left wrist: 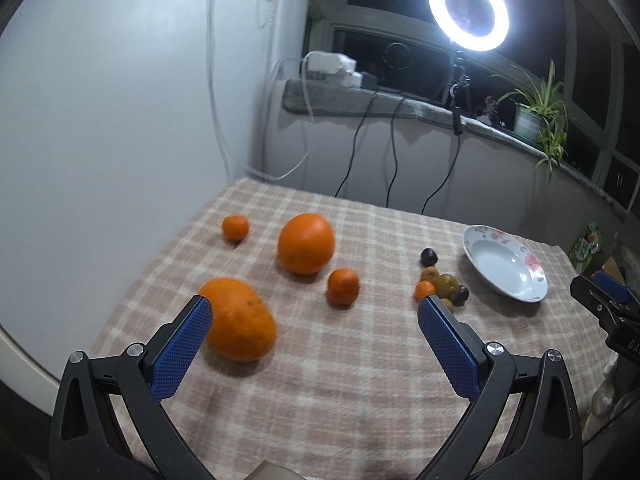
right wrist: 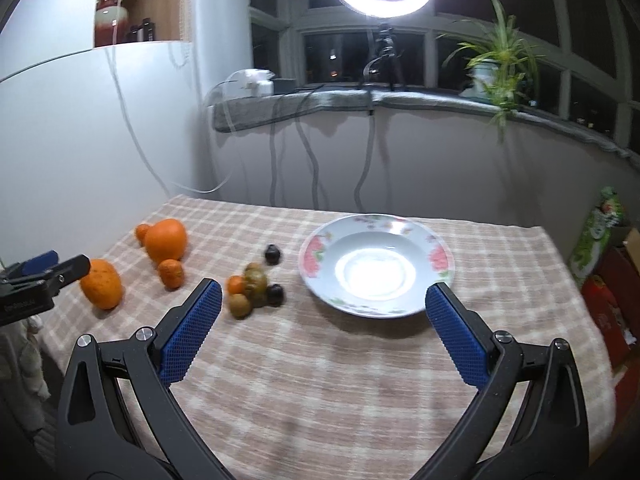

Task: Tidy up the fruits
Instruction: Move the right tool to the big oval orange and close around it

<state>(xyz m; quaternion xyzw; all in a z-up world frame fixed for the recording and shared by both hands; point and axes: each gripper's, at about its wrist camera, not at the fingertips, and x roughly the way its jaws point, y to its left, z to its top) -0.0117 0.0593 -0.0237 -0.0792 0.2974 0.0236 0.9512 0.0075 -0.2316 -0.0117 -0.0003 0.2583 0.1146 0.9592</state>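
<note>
I have the left gripper (left wrist: 314, 312) spread wide over the checked tablecloth (left wrist: 340, 380), its left pad just beside the near large orange (left wrist: 240, 320). The right gripper (right wrist: 322, 300) is equally wide, holding nothing, in front of the floral plate (right wrist: 316, 248). A second large orange (left wrist: 306, 243), two mandarins and a cluster of small fruits (right wrist: 256, 290) lie between, all off the plate.

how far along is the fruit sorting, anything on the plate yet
Nothing looks done: the plate holds no fruit. Nothing is in hand either; the left tongs and right tongs are both open above the tablecloth. Left to move: the two big oranges, the small oranges and the cluster of small fruits beside the plate.
</note>
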